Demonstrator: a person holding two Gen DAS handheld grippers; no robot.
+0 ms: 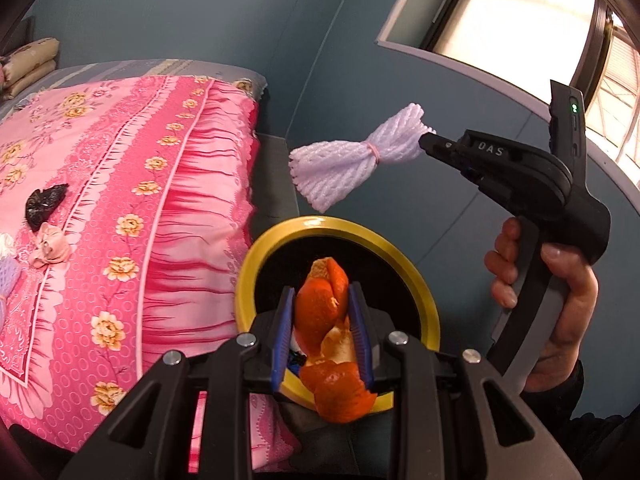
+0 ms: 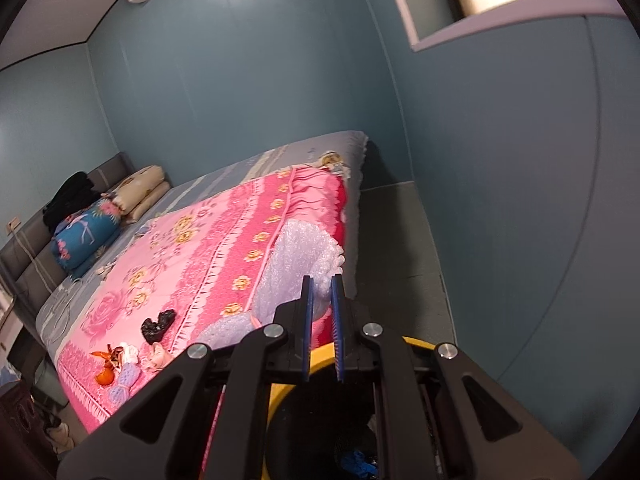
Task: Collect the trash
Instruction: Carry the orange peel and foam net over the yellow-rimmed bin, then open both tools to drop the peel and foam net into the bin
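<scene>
Looking along the left gripper [image 1: 322, 320], its jaws pinch a curl of orange peel [image 1: 330, 332] directly above the dark mouth of the yellow-rimmed bin [image 1: 256, 256], which stands beside the pink floral bed [image 1: 120, 184], while to the right the other hand holds the right gripper [image 1: 430, 142] closed on a white foam fruit net [image 1: 352, 160] in the air above the bin's far rim. From the right wrist view, the right gripper's narrow jaws clamp the foam net over the bin, and more scraps, a black wrapper [image 2: 158, 325] and orange bits [image 2: 105, 376], lie on the bed's near left part.
</scene>
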